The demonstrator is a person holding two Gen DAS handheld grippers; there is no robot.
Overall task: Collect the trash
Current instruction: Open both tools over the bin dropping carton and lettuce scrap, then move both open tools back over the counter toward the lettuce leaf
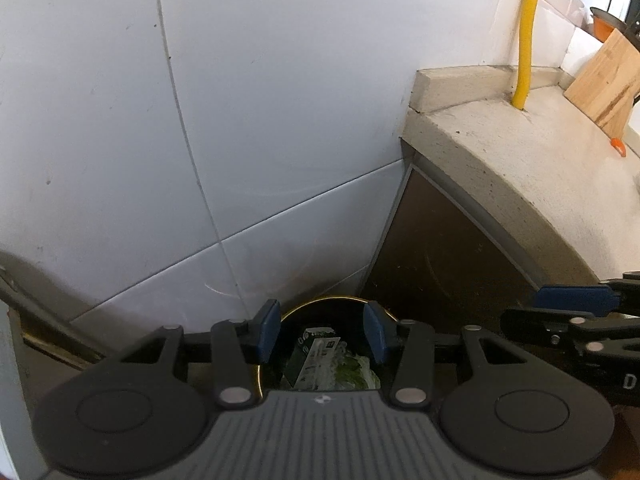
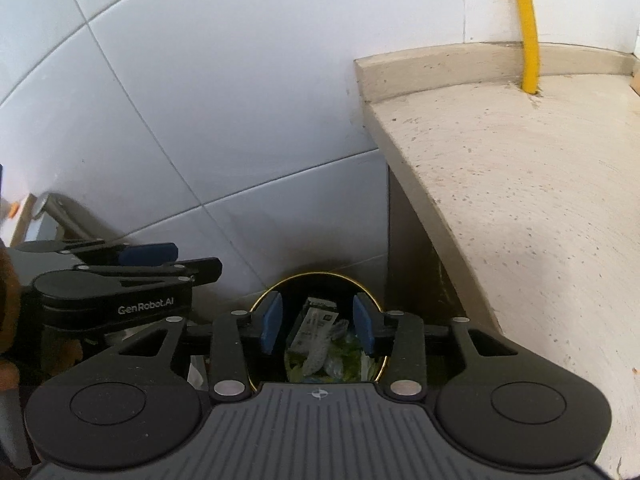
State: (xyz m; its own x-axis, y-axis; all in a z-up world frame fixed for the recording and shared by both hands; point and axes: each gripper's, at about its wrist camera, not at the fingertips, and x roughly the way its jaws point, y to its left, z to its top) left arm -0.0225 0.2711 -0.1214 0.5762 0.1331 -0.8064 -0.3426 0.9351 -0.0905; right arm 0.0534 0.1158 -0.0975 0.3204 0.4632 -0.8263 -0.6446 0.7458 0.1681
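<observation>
White wall tiles (image 1: 248, 120) are filling most of both views, meeting a speckled stone counter (image 2: 520, 208) on the right, with a yellow pipe (image 1: 528, 32) rising from the counter's back edge. Down in the corner where wall and cabinet side meet, a dark bin (image 2: 276, 286) with a thin gold rim is standing on the floor.

Both grippers are pointing steeply downward over the bin's mouth. The left gripper (image 1: 322, 332) is hanging with its blue pads apart and nothing pressed between them; the trash below is merely showing through the gap. The right gripper (image 2: 318, 326) is likewise standing released, its jaws parted and empty above the bin. The trash is lying inside the bin: a dark carton (image 2: 314, 326) with white print is leaning tilted on top of crumpled clear plastic and green leafy scraps (image 2: 344, 360).

Each camera is catching the other tool from the side: the right gripper is showing at the right edge of the left wrist view, and the left gripper's body, lettered in white, is showing at the left of the right wrist view, just beside the bin. Only the left wrist view is reaching far enough along the counter to show a wooden cutting board (image 1: 604, 84) leaning against the wall and an orange pan (image 1: 604, 24) behind it. Only the right wrist view is showing a grey metal object (image 2: 60, 212) low on the left against the tiles; what it is I cannot tell.
</observation>
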